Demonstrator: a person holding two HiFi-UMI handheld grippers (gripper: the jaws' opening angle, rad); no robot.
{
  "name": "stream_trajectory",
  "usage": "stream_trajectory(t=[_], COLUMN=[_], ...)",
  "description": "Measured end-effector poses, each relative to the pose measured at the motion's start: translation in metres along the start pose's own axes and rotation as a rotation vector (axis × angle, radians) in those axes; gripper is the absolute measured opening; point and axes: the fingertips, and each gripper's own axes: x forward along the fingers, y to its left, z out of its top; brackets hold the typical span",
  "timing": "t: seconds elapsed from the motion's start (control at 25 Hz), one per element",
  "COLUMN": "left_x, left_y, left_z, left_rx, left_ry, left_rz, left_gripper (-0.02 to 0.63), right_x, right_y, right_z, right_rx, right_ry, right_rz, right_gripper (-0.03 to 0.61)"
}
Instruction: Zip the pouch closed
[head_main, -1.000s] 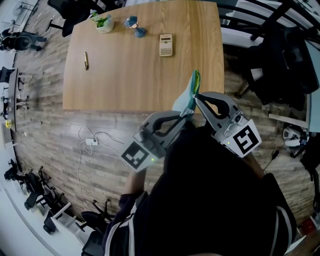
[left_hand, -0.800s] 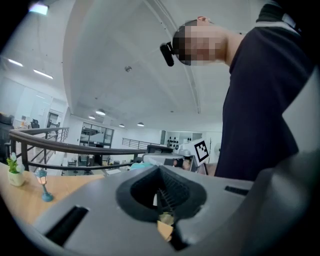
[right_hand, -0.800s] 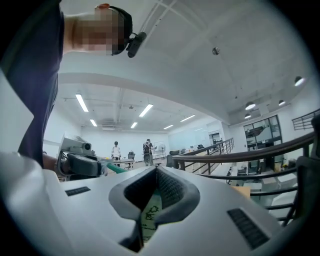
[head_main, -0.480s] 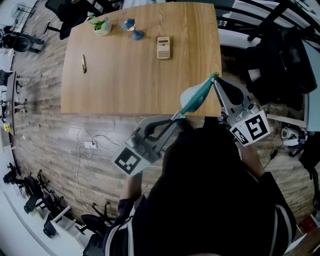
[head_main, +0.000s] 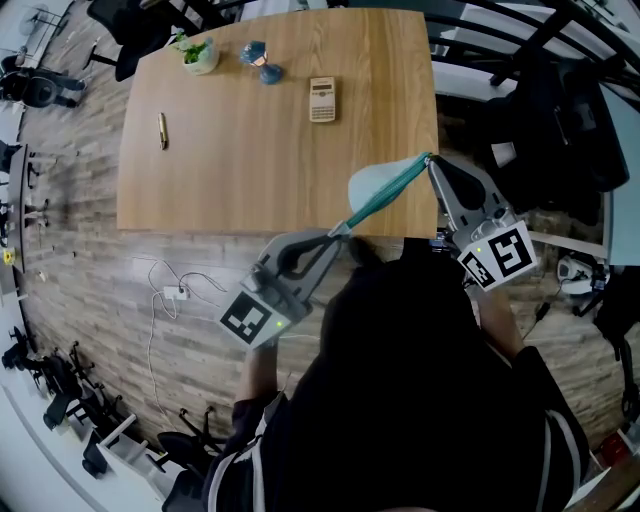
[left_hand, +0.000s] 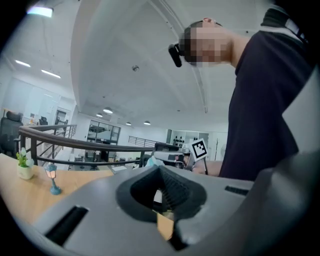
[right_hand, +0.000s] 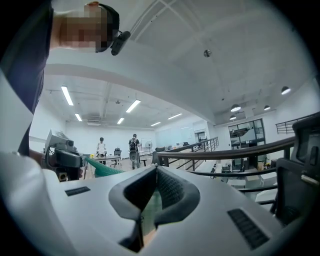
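1. Where it is held up by the near right corner of the table, the pouch is stretched into a taut teal strip. It runs from lower left to upper right between the two grippers.
2. The left gripper has the pouch's lower end. In the left gripper view its jaws are clenched together with a pale scrap pinched between them.
3. The right gripper has the upper end, just by the table's right edge. In the right gripper view its jaws are pressed tight on green fabric.
4. Both grippers sit at the pouch's ends, facing each other along its length.
5. Well apart from the pouch, toward the table's far side, lie a calculator, a pen, a small potted plant and a blue ornament.
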Motion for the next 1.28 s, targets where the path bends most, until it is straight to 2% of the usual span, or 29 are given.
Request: stream_trajectory(t=[0.16, 0.28, 0.4, 0.52, 0.64, 0.76, 0.88, 1.04, 1.28], left_x=[0.004, 0.006, 0.003, -0.002, -0.006, -0.011, -0.025, -0.042, -0.061], left_y=[0.021, 0.044, 0.064, 0.071, 0.073, 0.080, 0.097, 0.111, 0.121], left_z=[-0.026, -0.048, -0.064, -0.071, -0.065, -0.057, -0.055, -0.030, -0.021], left_rx=[-0.070, -0.119, -0.126, -0.122, -0.104, -0.094, -0.088, -0.096, -0.058], left_ry=[0.034, 0.058, 0.054, 0.038, 0.028, 0.012, -0.022, -0.092, -0.123], left_rz=[0.061, 0.144, 0.219, 0.257, 0.297, 0.356, 0.440, 0.576, 0.671], left_gripper=[-0.002, -0.002, -0.002, -0.002, -0.002, -0.002, -0.002, -0.002, -0.002], right_x=[0.008, 0.015, 0.021, 0.023, 0.023, 0.020, 0.009, -0.007, -0.013], right_y=[-0.004, -0.005, 0.000, 0.005, 0.007, 0.002, -0.016, -0.033, -0.032], right_z=[-0.025, -0.043, -0.047, -0.046, -0.045, -0.045, -0.040, -0.031, -0.028], right_rx=[0.060, 0.092, 0.089, 0.092, 0.079, 0.053, 0.060, 0.054, 0.038], right_ry=[0.068, 0.111, 0.122, 0.113, 0.111, 0.107, 0.084, 0.056, 0.050], right_rz=[0.031, 0.059, 0.081, 0.094, 0.091, 0.054, -0.017, -0.079, -0.094], right_gripper=[0.015, 0.015, 0.015, 0.015, 0.018, 0.039, 0.038, 0.038, 0.031])
